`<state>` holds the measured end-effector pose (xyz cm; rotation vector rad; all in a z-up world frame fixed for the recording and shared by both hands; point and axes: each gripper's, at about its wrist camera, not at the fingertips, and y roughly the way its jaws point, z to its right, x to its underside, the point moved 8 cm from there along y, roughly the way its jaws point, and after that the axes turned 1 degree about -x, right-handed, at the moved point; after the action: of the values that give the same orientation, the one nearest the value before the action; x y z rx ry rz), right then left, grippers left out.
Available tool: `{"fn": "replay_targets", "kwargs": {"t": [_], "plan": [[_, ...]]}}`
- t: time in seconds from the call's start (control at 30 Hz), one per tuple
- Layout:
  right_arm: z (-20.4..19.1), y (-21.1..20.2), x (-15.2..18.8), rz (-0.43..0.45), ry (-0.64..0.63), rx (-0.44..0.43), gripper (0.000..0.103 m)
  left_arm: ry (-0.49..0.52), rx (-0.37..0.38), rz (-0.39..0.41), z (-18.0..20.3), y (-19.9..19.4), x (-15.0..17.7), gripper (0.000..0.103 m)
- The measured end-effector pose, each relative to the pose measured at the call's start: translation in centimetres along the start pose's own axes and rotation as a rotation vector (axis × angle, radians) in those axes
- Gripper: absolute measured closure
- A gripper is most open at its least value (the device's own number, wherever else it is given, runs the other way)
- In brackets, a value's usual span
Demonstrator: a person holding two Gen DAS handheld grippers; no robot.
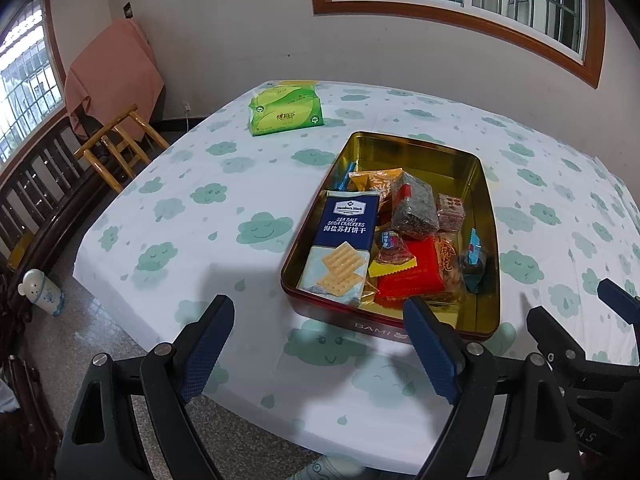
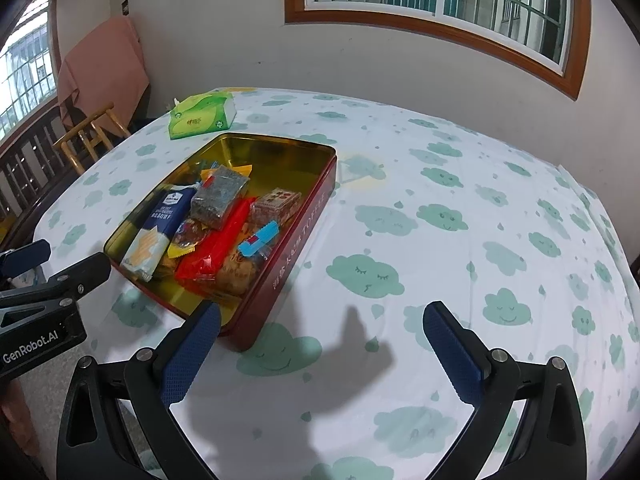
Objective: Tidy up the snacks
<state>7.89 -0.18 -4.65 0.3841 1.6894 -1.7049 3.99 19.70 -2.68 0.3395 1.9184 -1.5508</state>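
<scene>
A red tin with a gold inside [image 1: 456, 160] [image 2: 320, 196] stands open on the table. It holds several snacks: a blue sea salt cracker pack [image 1: 340, 244] [image 2: 158, 224], a dark speckled block [image 1: 412, 206] [image 2: 220, 196], a red packet [image 1: 412, 272] [image 2: 218, 248], a small red-and-white box [image 1: 451, 210] [image 2: 276, 202] and wrapped candies. My left gripper [image 1: 320, 344] is open and empty above the table's near edge, just short of the tin. My right gripper [image 2: 320, 348] is open and empty over the cloth, right of the tin's near corner.
A green tissue pack [image 1: 285, 109] [image 2: 202, 115] lies at the table's far left. The table wears a white cloth with green clouds [image 2: 460, 240]. A wooden stool [image 1: 120, 146] and a chair draped in pink cloth [image 1: 114, 76] stand to the left. A white bottle [image 1: 40, 290] is on the floor.
</scene>
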Motion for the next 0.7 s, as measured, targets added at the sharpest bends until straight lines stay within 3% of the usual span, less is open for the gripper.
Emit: {"fn": "replay_targets", "kwargs": {"t": [0.7], "plan": [[-0.67,0.83,0.71,-0.03,-0.007,-0.028,0.002,-0.004,0.001,-0.008,0.07,0.12,0.04,0.018]]}}
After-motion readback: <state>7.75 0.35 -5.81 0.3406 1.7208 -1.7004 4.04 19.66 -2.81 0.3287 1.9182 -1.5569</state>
